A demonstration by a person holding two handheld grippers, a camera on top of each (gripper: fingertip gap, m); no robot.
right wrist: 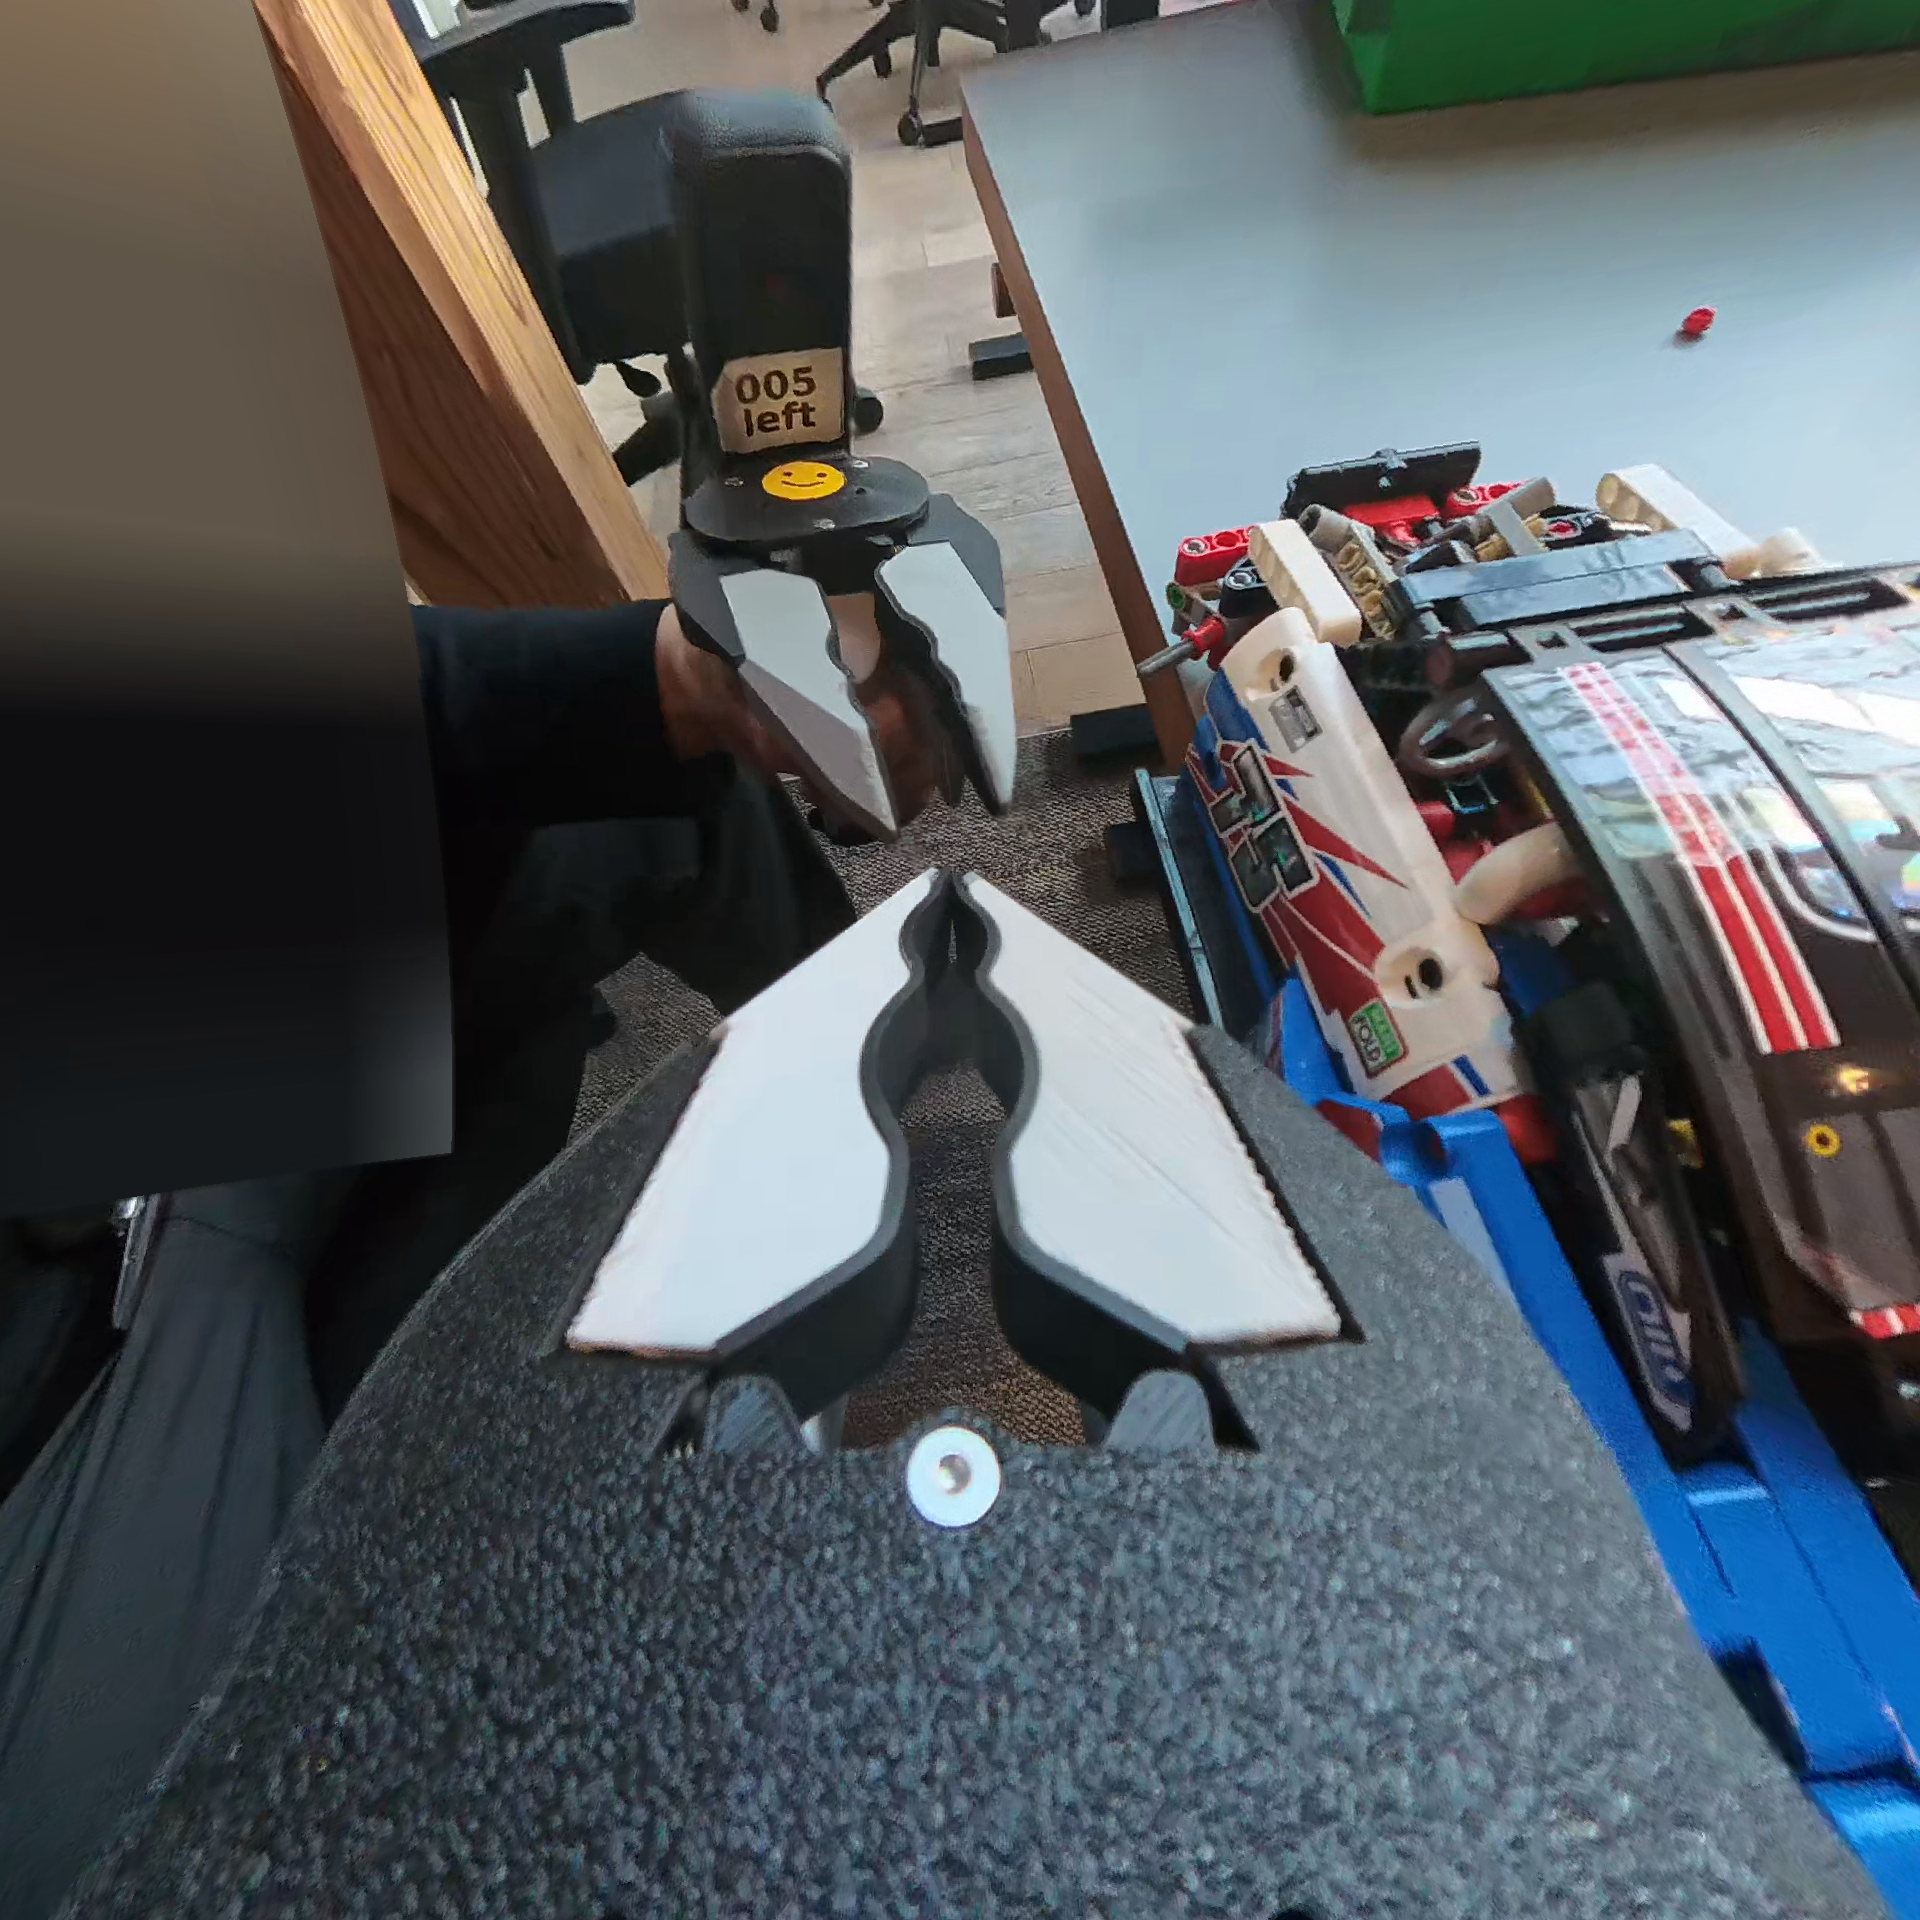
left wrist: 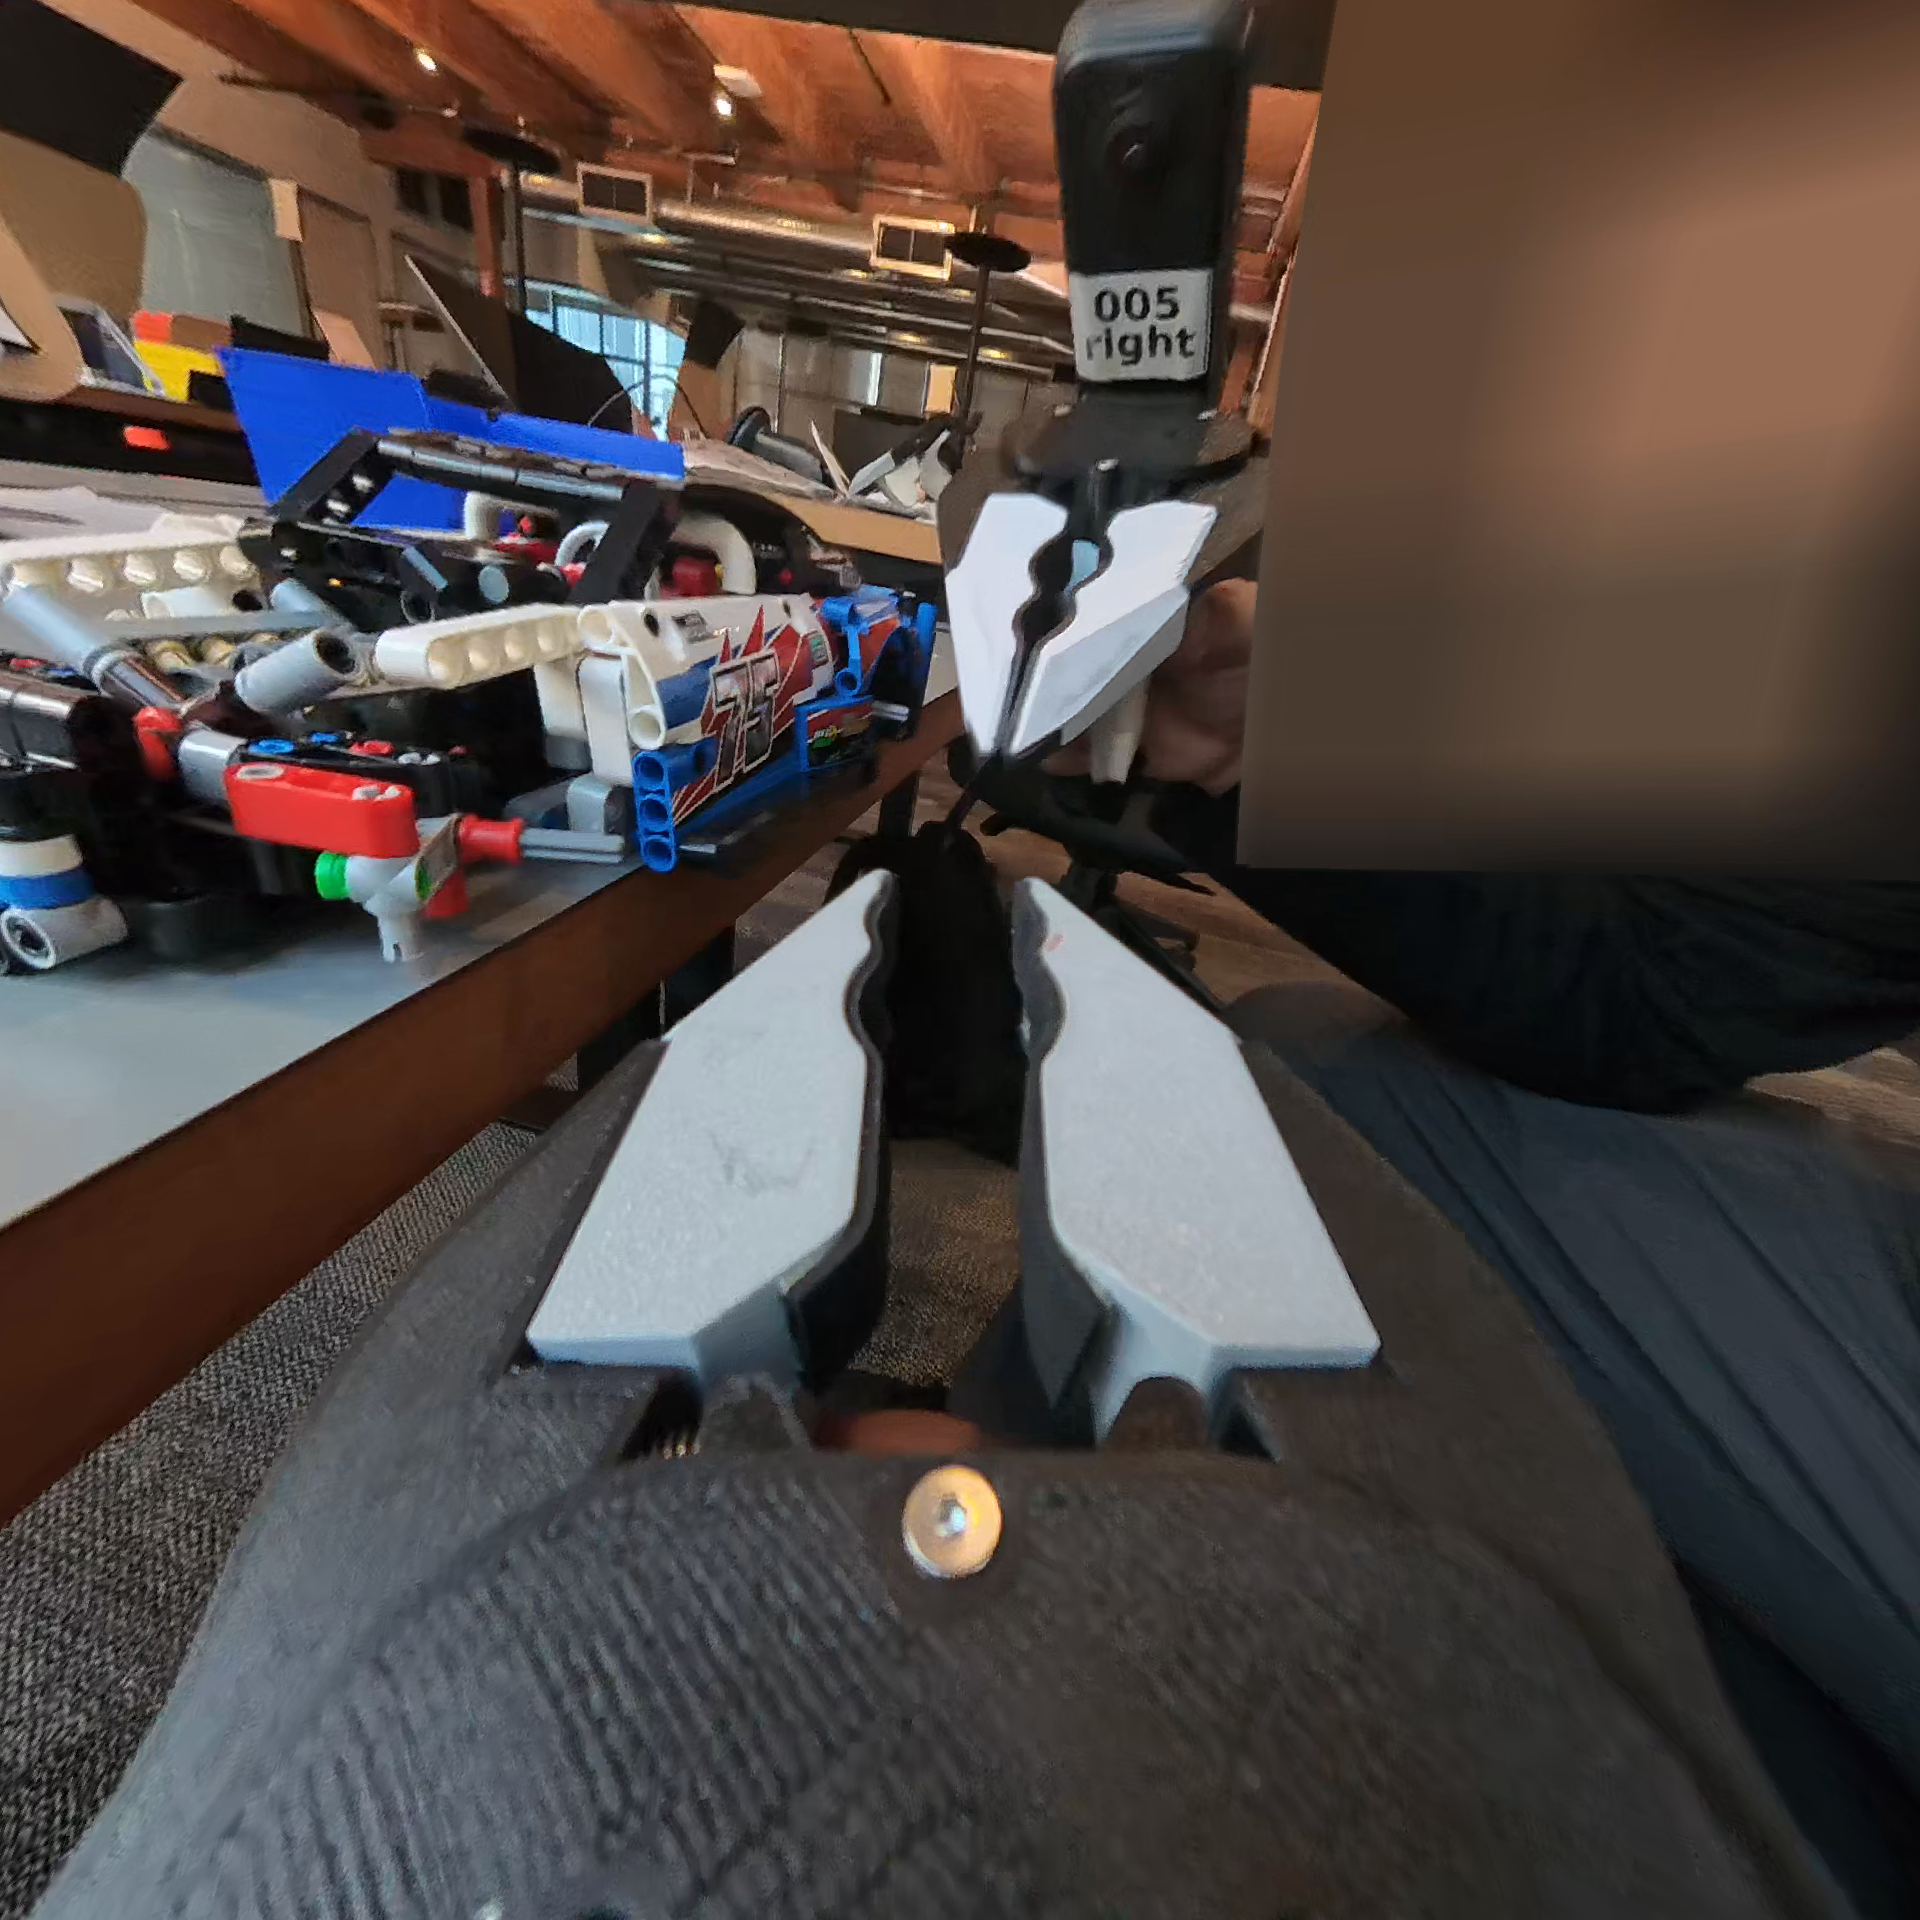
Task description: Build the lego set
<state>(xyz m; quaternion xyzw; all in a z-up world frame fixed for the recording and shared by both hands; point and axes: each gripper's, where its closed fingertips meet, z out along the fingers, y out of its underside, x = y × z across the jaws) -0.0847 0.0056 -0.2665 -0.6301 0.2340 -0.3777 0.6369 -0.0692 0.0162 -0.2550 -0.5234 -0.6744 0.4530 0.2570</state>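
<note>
While both hang off the table, left hand-held gripper (left wrist: 951, 904) parted, empty, right hand-held gripper (right wrist: 954, 883) pressed together.

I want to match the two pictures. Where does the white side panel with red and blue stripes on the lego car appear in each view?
Left wrist view: the white side panel is left of centre, at the table's edge, facing the camera.
Right wrist view: the white side panel is right of centre, seen from above, running diagonally.
Shared landmark: the blue beam under the panel.
</note>
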